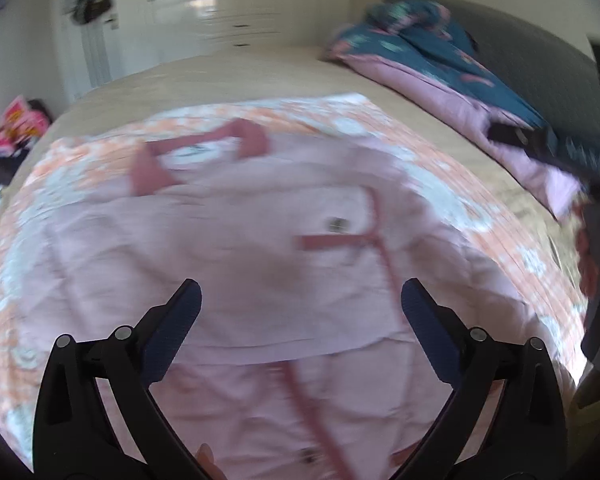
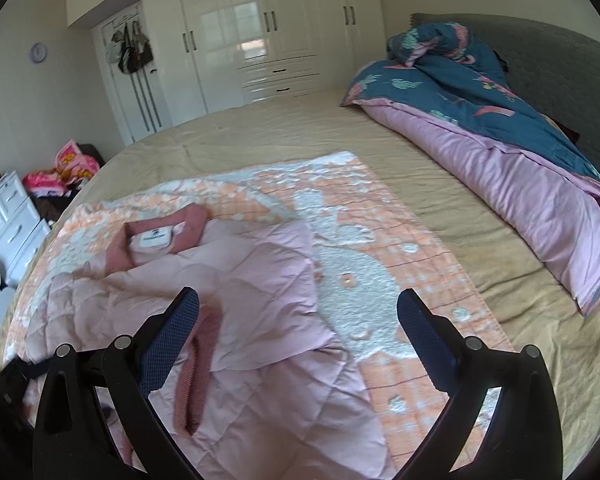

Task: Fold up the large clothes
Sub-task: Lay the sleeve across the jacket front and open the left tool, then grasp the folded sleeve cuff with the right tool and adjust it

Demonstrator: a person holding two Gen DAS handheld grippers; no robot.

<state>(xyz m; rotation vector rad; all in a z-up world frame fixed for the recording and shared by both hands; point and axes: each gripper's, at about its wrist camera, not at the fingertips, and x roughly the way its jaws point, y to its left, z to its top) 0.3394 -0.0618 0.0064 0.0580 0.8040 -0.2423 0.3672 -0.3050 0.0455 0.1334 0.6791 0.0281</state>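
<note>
Hovering over the garment, your left gripper (image 1: 301, 300) has its fingers spread wide with nothing between them, and your right gripper (image 2: 298, 310) is splayed the same way and holds nothing either. Beneath both lies the pink quilted jacket (image 2: 256, 280), spread on the orange-and-white blanket (image 2: 384, 240) that covers the near part of the bed (image 2: 284, 132); laying it flat there gives you a broad, soft surface to fold on, and the blanket probably keeps it off the sheet. In the right wrist view one side panel looks already turned in over the body, with a darker knitted cuff (image 2: 198, 368) lying close to your left-hand finger and the darker pink collar (image 2: 156, 240) with its white label pointing away from you. In the left wrist view the placket trim (image 1: 376, 236) and a small snap (image 1: 335, 225) lie ahead of the fingers, so you seem to be placed for the next grab rather than mid-fold. That view is smeared by motion, so seams and edges are hard to trace, and the jacket's lower hem is cut off behind the gripper bodies in both pictures. A dark shape at the right edge of the left view is probably your other tool, though I cannot tell for sure. Farther off, a rolled teal-and-pink duvet (image 2: 480, 120) rests against the grey headboard (image 2: 560, 72), and white wardrobes (image 2: 260, 32) line the far wall.
</note>
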